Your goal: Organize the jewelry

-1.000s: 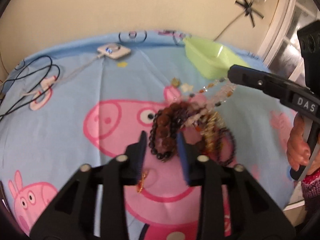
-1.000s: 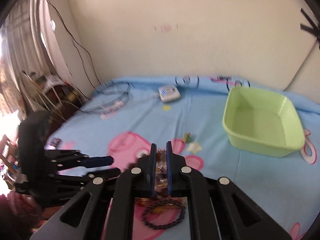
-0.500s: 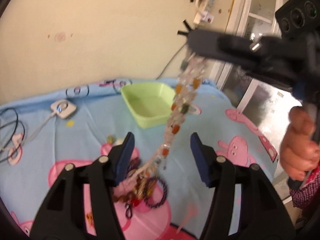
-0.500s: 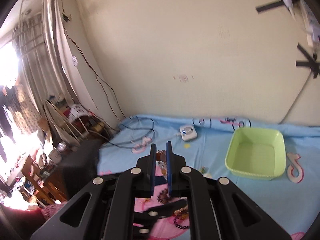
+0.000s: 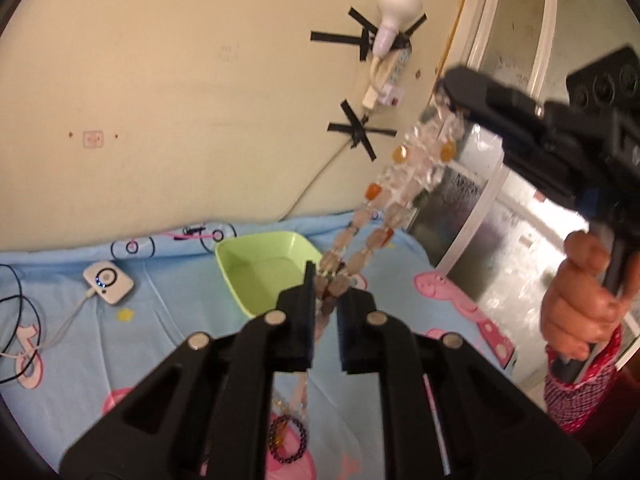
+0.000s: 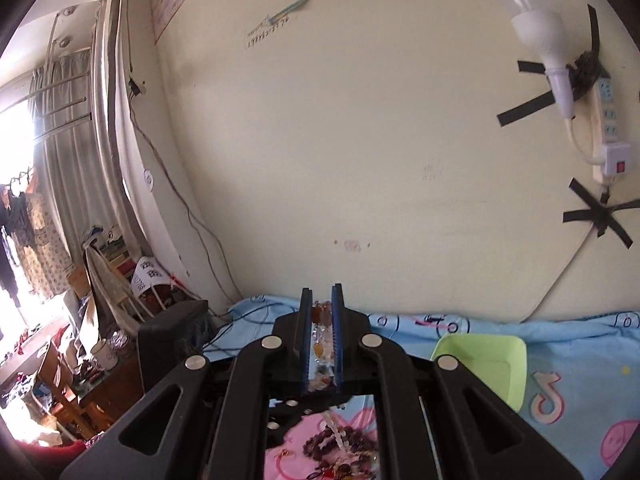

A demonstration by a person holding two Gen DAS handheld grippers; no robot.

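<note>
A long necklace of clear and orange beads (image 5: 404, 184) hangs stretched in the air. My right gripper (image 6: 322, 312) is shut on its top end, high at the right in the left wrist view (image 5: 460, 92). My left gripper (image 5: 324, 288) has closed around the necklace's lower part; the strand (image 6: 320, 344) runs between its fingers down to the bed. A heap of dark bead bracelets (image 6: 340, 446) lies on the pink cartoon print below. A dark bracelet (image 5: 288, 442) lies under my left gripper. A light green tub (image 5: 264, 272) sits empty on the blue sheet.
A white charger puck (image 5: 108, 282) with cables lies at the left of the bed sheet (image 5: 168, 344). A bulb and power strip (image 5: 390, 36) are taped to the wall. A black box (image 6: 172, 340) and cluttered furniture stand left of the bed.
My right gripper lifted the necklace higher, pulling it taut off the heap. My left gripper rose too and its jaws closed in around the lower strand.
</note>
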